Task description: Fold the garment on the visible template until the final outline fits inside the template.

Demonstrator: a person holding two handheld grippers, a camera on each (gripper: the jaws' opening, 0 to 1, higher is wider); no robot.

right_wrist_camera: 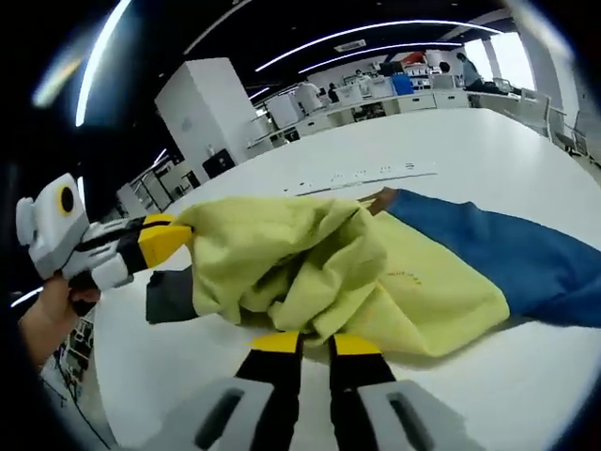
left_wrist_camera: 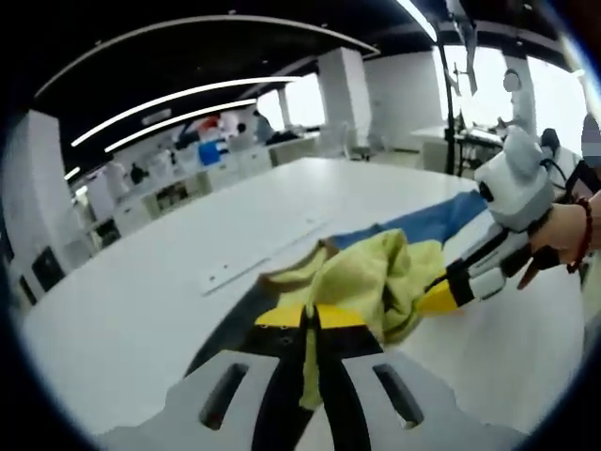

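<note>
1. Yellow-green cloth, soft and bunched: the garment (right_wrist_camera: 319, 268) lies crumpled on the white table (right_wrist_camera: 451, 141), a blue part trailing off to the right.
2. My left gripper (left_wrist_camera: 315, 318) is pinching a yellow fold at one side; my right gripper (right_wrist_camera: 315, 344) pinches the bunched cloth at the opposite side.
3. The thin, limp fabric could slip from either pinch, I judge, or drag unevenly and crease.
4. I can't make out the template's edge, so the fold may overshoot it.

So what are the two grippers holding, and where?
Both pinch the yellow cloth: the left gripper an edge, the right gripper a bunched fold.
</note>
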